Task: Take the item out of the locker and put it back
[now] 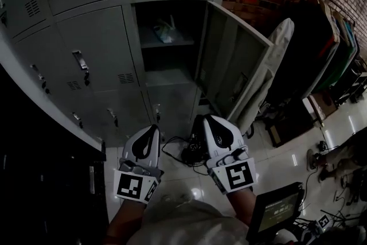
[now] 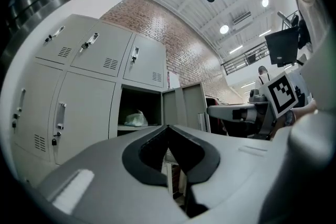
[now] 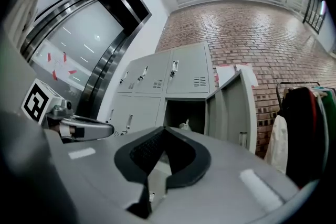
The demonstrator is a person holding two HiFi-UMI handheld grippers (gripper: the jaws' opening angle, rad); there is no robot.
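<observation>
The open locker [image 1: 166, 43] stands in the middle of the grey bank, its door [image 1: 232, 69] swung out to the right. On its inner shelf lies a pale crumpled plastic bag [image 1: 163, 31], also visible in the left gripper view [image 2: 135, 119] and small in the right gripper view [image 3: 185, 125]. My left gripper [image 1: 153, 128] and right gripper [image 1: 200, 120] are held low, side by side, well short of the locker. Both point toward it. The left gripper [image 2: 168, 128] has its jaws together and empty. The right gripper [image 3: 164, 130] is likewise shut on nothing.
Closed lockers [image 1: 86, 54] surround the open one. A white cloth-covered board [image 1: 269, 72] leans beside the door. A rack of dark garments [image 1: 327, 37] stands at the right. Cables and a small device [image 1: 189, 152] lie on the floor below the locker. A screen [image 1: 276, 209] sits at lower right.
</observation>
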